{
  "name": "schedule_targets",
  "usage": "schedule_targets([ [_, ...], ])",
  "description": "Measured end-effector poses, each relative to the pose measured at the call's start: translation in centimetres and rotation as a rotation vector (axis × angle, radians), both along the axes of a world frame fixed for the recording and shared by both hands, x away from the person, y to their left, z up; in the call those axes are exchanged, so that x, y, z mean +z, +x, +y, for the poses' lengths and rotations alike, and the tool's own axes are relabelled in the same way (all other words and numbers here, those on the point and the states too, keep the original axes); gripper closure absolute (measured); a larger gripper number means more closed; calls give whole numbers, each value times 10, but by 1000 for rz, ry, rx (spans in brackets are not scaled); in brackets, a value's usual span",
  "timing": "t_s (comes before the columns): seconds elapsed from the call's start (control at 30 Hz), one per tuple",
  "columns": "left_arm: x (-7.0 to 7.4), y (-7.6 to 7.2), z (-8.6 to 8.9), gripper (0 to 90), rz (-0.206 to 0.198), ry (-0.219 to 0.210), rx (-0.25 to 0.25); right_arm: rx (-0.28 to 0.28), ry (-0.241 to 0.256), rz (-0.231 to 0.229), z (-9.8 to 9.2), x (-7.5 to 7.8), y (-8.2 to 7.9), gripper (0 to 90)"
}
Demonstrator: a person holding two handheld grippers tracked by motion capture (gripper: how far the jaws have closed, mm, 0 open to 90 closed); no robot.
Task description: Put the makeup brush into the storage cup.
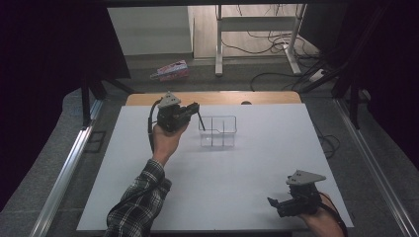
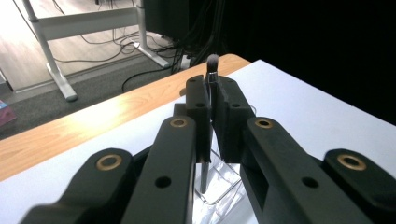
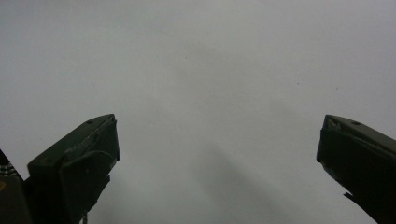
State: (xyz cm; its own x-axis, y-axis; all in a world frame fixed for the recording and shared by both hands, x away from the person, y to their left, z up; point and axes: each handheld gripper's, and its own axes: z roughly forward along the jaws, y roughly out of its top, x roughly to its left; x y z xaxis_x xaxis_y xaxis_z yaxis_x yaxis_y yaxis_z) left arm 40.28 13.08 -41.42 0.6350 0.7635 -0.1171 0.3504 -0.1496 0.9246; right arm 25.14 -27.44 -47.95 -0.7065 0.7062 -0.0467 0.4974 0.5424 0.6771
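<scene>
While left gripper clenched on brush, brush long axis near upright, handle end pointing down into clear organizer just below and beside gripper. Right gripper released, well apart, low over tabletop.

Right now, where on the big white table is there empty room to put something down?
The white table is bare between the clear plastic divided organizer and the right gripper, and along its far right side. It is crowded only at the organizer, where the left gripper holds a thin black makeup brush at its left edge.
</scene>
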Motion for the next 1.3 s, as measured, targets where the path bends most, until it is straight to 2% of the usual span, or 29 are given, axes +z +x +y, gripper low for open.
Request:
schedule_targets([
  [1.3,-40,3,-12,856,65,16,-3,34,-37,23,4,-4,-1,0],
])
